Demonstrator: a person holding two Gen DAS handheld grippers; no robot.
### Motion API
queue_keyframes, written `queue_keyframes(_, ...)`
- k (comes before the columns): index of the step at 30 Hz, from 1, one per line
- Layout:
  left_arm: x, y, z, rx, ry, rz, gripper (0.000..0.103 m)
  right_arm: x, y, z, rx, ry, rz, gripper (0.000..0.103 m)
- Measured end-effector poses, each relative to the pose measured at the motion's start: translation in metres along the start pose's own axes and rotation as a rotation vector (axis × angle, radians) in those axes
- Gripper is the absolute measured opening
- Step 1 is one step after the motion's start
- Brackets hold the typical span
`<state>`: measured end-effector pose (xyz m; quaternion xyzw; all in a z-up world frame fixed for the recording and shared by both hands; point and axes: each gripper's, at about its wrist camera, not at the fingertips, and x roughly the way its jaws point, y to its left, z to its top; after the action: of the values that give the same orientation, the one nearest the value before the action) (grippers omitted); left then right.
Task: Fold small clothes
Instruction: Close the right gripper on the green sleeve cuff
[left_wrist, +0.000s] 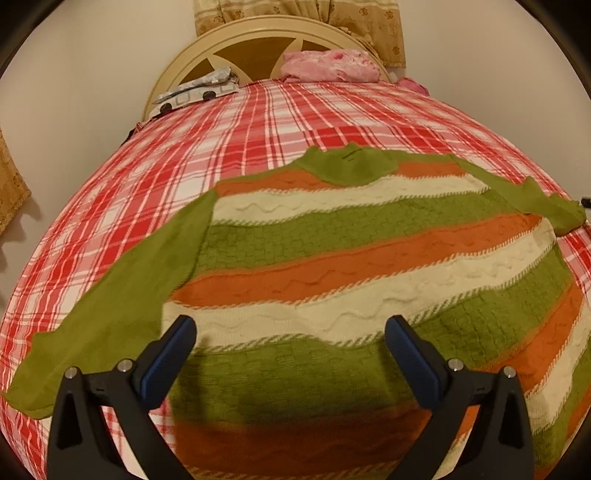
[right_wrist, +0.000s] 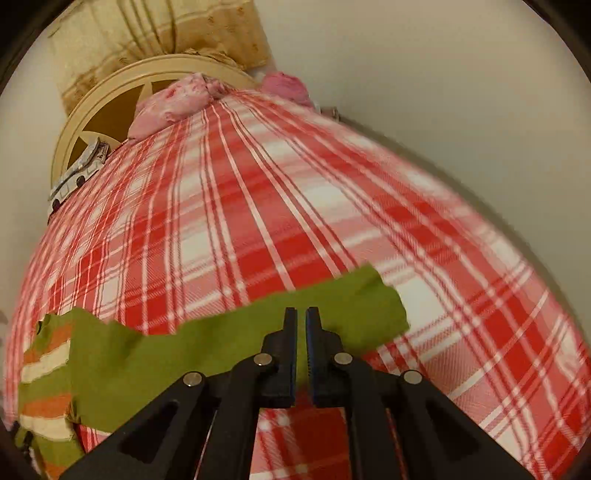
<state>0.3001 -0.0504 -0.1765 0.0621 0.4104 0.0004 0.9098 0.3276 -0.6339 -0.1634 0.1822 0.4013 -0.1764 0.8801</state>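
A small knit sweater (left_wrist: 332, 258) with green, orange and cream stripes lies spread flat on a red plaid bedsheet (left_wrist: 221, 147), both green sleeves stretched out. My left gripper (left_wrist: 291, 332) is open and empty, hovering over the sweater's lower body. In the right wrist view, my right gripper (right_wrist: 301, 317) is shut on the sweater's right green sleeve (right_wrist: 229, 343) near its cuff, pinching the fabric between the fingers. The sweater's striped body (right_wrist: 44, 369) shows at the far left of that view.
A cream headboard (left_wrist: 258, 44) stands at the far end of the bed. A pink bundle of cloth (left_wrist: 328, 66) and a patterned pillow (left_wrist: 195, 92) lie by it. A white wall (right_wrist: 443, 110) runs along the bed's right side. Beige curtains (left_wrist: 295, 14) hang behind.
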Motion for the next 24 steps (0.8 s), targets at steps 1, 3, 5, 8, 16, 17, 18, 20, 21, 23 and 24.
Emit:
queue_keyframes(1,0.001,-0.003,0.000,0.005,0.003,-0.004,0.103,0.008,-0.006,-0.003,0.000,0.042,-0.042,0.005)
queue_keyframes(3,0.004,-0.009,-0.002,0.018,0.010,-0.013,0.103,0.019,-0.017,-0.009,0.004,0.086,-0.120,0.005)
queue_keyframes(5,0.004,-0.014,-0.004,0.027,0.015,-0.023,0.103,0.023,-0.034,-0.009,0.030,0.085,-0.067,0.005)
queue_keyframes(8,0.000,-0.017,-0.007,0.039,0.015,-0.039,0.103,0.014,-0.046,-0.007,0.045,0.032,-0.035,0.005)
queue_keyframes(16,-0.002,-0.005,-0.010,0.010,0.019,-0.030,0.103,-0.012,-0.032,-0.013,-0.044,-0.091,0.044,0.093)
queue_keyframes(17,-0.002,-0.004,-0.010,0.007,0.017,-0.029,0.103,-0.011,-0.034,-0.011,-0.023,-0.102,0.018,0.094)
queue_keyframes(18,-0.002,-0.004,-0.011,0.005,0.016,-0.030,0.103,-0.008,-0.039,-0.008,0.012,-0.096,0.006,0.094)
queue_keyframes(20,-0.002,-0.004,-0.011,0.007,0.017,-0.028,0.103,-0.004,-0.047,-0.004,0.062,-0.105,-0.002,0.094)
queue_keyframes(21,-0.002,-0.004,-0.011,0.010,0.018,-0.026,0.103,0.000,-0.049,-0.001,0.056,-0.099,0.003,0.094)
queue_keyframes(23,0.000,-0.004,-0.011,0.017,0.022,-0.021,0.103,0.008,-0.049,0.004,0.035,-0.083,-0.008,0.094)
queue_keyframes(24,0.001,-0.004,-0.012,0.018,0.025,-0.017,0.103,0.014,-0.049,0.007,0.026,-0.064,0.007,0.094)
